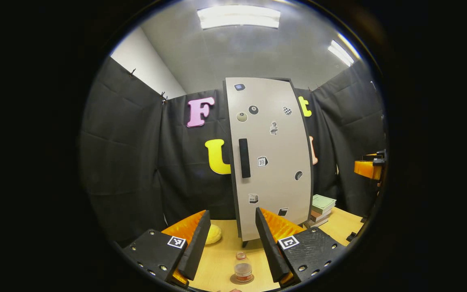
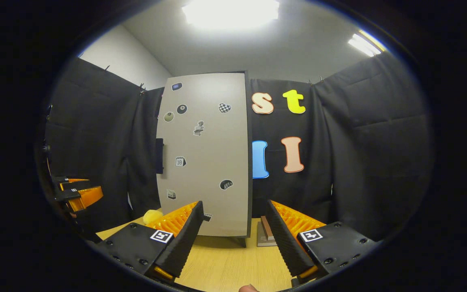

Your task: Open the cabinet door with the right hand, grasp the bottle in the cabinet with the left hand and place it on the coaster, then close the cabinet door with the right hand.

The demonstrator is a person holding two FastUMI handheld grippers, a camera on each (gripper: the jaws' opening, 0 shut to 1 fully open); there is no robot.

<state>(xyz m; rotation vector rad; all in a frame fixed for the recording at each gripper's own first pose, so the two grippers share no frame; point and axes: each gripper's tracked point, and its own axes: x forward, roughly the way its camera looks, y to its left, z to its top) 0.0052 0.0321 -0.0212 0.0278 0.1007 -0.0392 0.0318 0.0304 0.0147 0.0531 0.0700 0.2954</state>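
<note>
A tall grey cabinet [image 1: 272, 162] stands on the wooden table [image 1: 221, 259], its door shut, with a black handle [image 1: 244, 158] near the door's left edge. In the left gripper view a small bottle [image 1: 243, 268] stands upright on a round coaster [image 1: 241, 279] close in front, between and below the fingers of my left gripper [image 1: 229, 239], which is open and holds nothing. In the right gripper view the cabinet [image 2: 205, 154] and its handle [image 2: 159, 155] stand ahead and to the left. My right gripper [image 2: 233, 239] is open with nothing in it, well back from the door.
A yellow soft object [image 1: 213, 234] lies on the table left of the cabinet. Stacked books [image 1: 320, 209] sit to its right, also books [image 2: 265, 233]. The other gripper shows at the far right [image 1: 369, 168] and far left [image 2: 77, 194]. Black cloth walls surround the table.
</note>
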